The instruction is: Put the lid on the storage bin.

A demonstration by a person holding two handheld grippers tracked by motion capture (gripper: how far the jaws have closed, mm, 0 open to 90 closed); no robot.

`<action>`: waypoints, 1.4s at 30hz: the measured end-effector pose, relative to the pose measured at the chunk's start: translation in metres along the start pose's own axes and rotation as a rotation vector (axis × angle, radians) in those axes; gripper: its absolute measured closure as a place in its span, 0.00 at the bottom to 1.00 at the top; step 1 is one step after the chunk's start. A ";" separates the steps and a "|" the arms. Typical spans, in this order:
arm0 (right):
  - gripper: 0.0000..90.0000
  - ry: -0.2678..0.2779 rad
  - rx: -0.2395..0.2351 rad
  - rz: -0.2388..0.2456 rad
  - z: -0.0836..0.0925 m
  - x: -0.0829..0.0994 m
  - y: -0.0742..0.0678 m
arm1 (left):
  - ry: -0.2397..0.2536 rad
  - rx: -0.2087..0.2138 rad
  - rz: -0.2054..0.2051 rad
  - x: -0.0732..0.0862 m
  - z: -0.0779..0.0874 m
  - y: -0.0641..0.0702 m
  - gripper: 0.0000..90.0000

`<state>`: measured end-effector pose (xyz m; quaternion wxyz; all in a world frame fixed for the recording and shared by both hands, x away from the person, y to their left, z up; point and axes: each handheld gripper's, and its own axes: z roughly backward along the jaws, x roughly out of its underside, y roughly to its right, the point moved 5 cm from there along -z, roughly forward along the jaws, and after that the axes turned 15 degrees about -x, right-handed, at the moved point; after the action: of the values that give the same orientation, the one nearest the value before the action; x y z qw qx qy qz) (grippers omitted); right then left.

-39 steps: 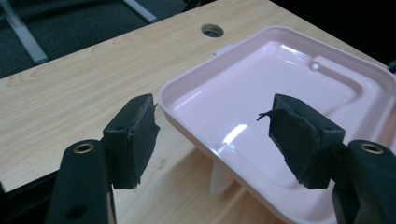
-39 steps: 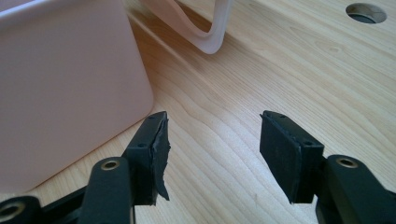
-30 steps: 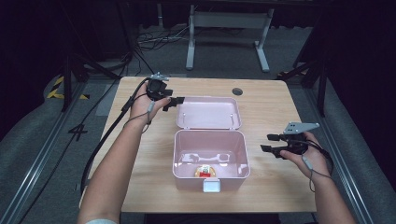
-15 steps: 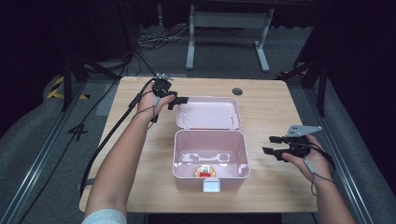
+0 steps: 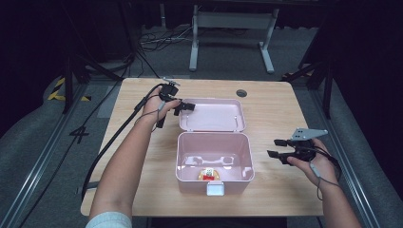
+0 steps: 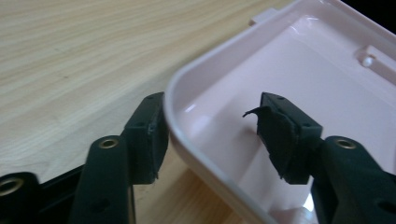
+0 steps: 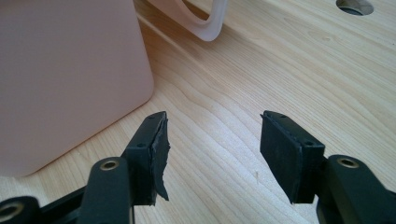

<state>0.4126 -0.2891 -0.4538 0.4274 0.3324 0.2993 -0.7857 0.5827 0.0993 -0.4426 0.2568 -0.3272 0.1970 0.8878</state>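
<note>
Left gripper [image 5: 183,107] moved in since earlier, jaws wide astride the far-left rim of the flat-lying lid [image 5: 212,115], box [image 5: 214,161] mid-table, long axis left-right, opening up; right gripper [image 5: 280,148] idled wide near the right edge; thin rim could've slipped on closing.

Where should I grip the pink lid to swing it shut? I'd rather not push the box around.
Probably the lid rim at its left corner, coming in from the left. It lies open and flat behind the box, and the thin raised edge already sits between the left gripper's open jaws.
</note>
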 end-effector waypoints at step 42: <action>0.56 -0.008 0.005 0.033 0.005 -0.003 -0.005 | 0.193 -0.161 -0.098 -0.046 0.063 0.017 0.83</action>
<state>0.4084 -0.2897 -0.4476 0.4409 0.3350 0.2901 -0.7806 0.5732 0.1033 -0.3636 0.2524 -0.4399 0.1326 0.8516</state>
